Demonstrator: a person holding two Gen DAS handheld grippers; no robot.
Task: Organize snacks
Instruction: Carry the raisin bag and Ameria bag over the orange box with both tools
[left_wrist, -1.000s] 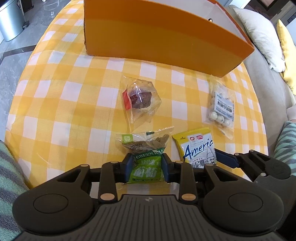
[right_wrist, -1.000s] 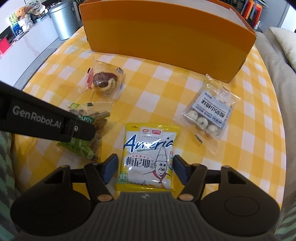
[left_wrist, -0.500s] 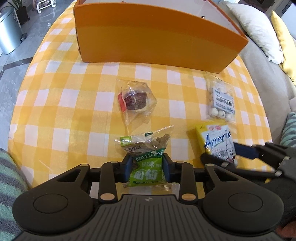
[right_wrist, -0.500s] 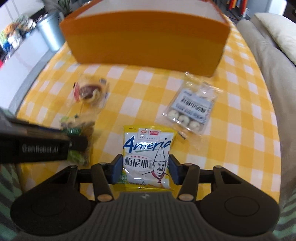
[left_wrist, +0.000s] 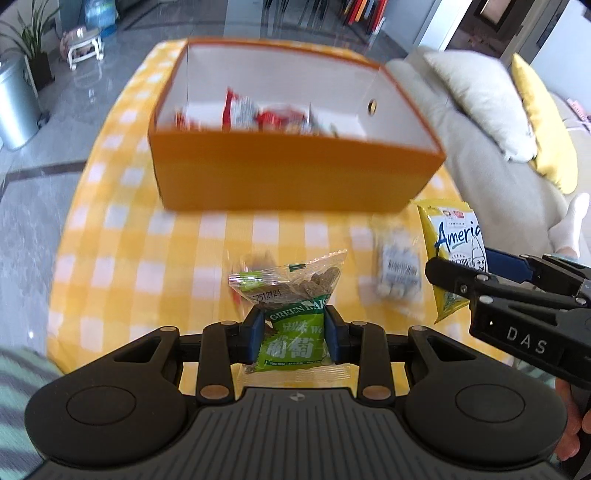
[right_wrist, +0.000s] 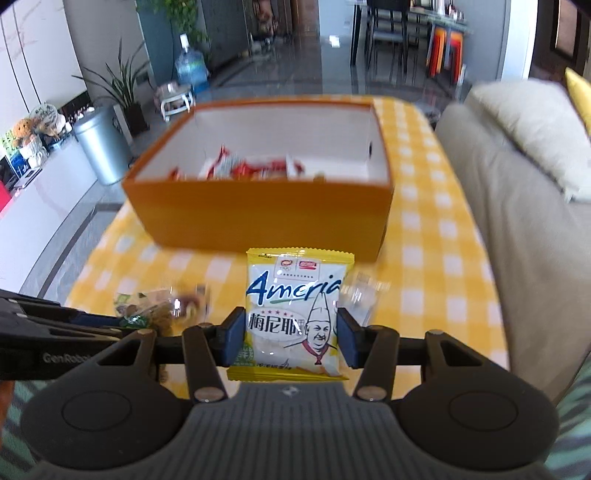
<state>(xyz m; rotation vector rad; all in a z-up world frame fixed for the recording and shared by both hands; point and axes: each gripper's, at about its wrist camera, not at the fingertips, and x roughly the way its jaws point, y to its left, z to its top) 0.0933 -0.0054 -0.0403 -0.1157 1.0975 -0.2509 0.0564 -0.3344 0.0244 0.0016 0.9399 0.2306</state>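
Note:
My left gripper is shut on a green raisin packet and holds it above the yellow checked table. My right gripper is shut on a yellow "America" snack bag, also lifted; that bag shows at the right of the left wrist view. An orange box stands ahead with several red and white packets inside; it also shows in the right wrist view. A clear bag of white balls lies on the table. The muffin bag is mostly hidden behind the green packet.
A beige sofa with a cream cushion and a yellow cushion borders the table on the right. A metal bin stands on the floor to the left. The table edge is close below both grippers.
Both grippers have risen with their packets, so the inside of the orange box now shows. The table looks farther below.

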